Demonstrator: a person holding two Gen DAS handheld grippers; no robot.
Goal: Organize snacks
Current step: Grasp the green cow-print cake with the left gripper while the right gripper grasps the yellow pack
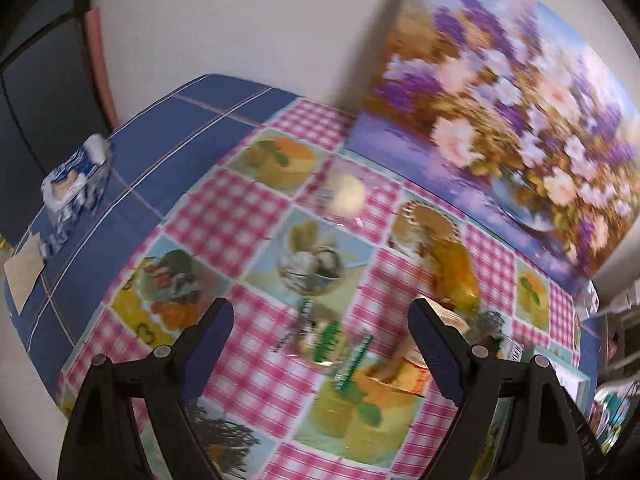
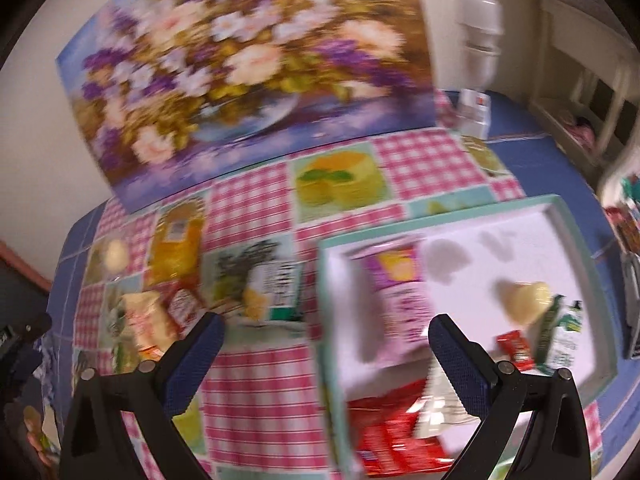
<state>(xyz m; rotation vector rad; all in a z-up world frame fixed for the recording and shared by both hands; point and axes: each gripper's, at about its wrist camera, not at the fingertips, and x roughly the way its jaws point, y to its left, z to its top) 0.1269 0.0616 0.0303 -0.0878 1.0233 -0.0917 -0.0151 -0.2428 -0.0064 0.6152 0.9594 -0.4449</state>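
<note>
Both views are blurred by motion. My left gripper (image 1: 322,316) is open above the checked tablecloth (image 1: 240,216), with nothing held. Below it lies a clear green-printed packet (image 1: 332,344); a yellow-orange packet (image 1: 456,272) and a round cream snack (image 1: 346,192) lie farther off. My right gripper (image 2: 326,332) is open and empty over the left rim of a teal-edged white tray (image 2: 560,216). The tray holds a pink packet (image 2: 396,284), a cream snack (image 2: 524,304), a green-white packet (image 2: 564,332) and red packets (image 2: 392,440). Left of the tray lie a yellow packet (image 2: 176,256) and a white-green packet (image 2: 276,288).
A flower painting (image 1: 500,120) (image 2: 248,60) leans on the wall behind the table. A blue-white tissue pack (image 1: 76,184) sits on the blue cloth at far left. A white bottle (image 2: 480,36) and a small box (image 2: 474,114) stand at the back right.
</note>
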